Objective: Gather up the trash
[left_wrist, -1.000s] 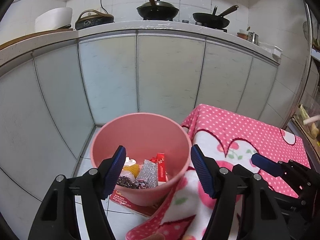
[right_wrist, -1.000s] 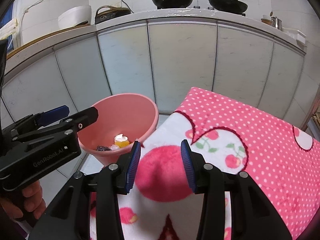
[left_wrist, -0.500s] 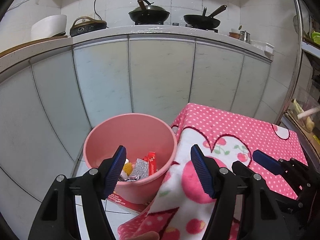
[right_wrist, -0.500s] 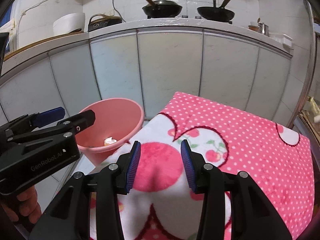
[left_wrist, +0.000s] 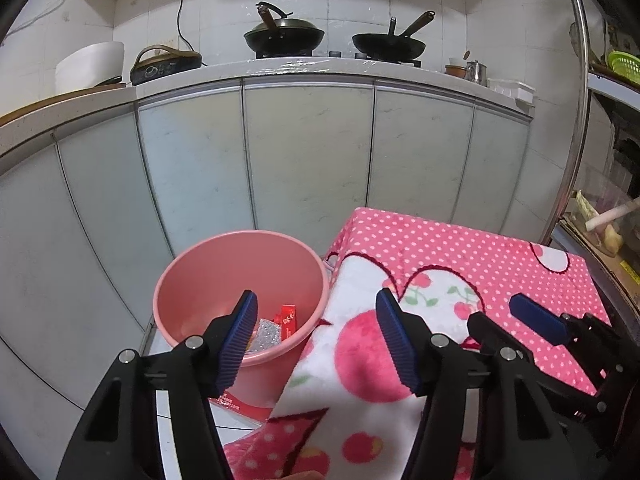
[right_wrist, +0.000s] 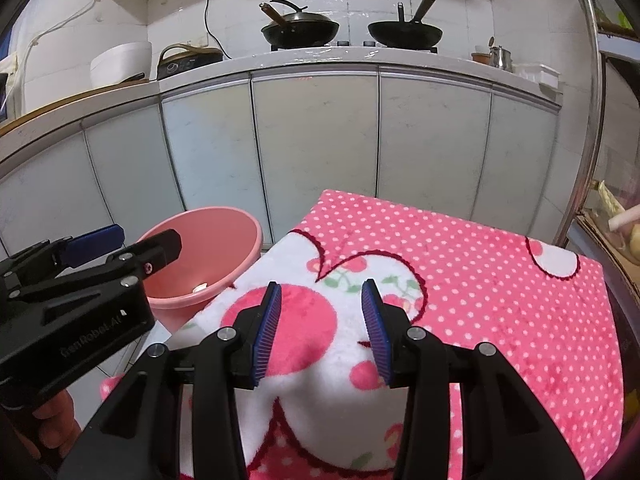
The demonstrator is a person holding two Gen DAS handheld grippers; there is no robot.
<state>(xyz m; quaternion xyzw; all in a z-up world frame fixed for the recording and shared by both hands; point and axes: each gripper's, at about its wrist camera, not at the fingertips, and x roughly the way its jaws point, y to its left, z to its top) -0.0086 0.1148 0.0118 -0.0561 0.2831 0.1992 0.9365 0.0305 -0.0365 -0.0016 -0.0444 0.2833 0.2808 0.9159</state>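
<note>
Drawing back from the pink bin [left_wrist: 240,280], both grippers now hang nearer than before. The left gripper [left_wrist: 316,336] is empty, its spread jaws closing; the right gripper [right_wrist: 322,332], half-spread, holds nothing over the blanket [right_wrist: 480,280] beside the bin. Trash [left_wrist: 280,324] lies inside it, so collecting looks about done.

Pink bucket [left_wrist: 200,272] with its near rim hidden behind the left gripper [left_wrist: 316,340], trash inside partly covered, red packet [left_wrist: 244,404] beneath it mostly concealed, blanket [right_wrist: 500,280] cut off at the lower edge.
</note>
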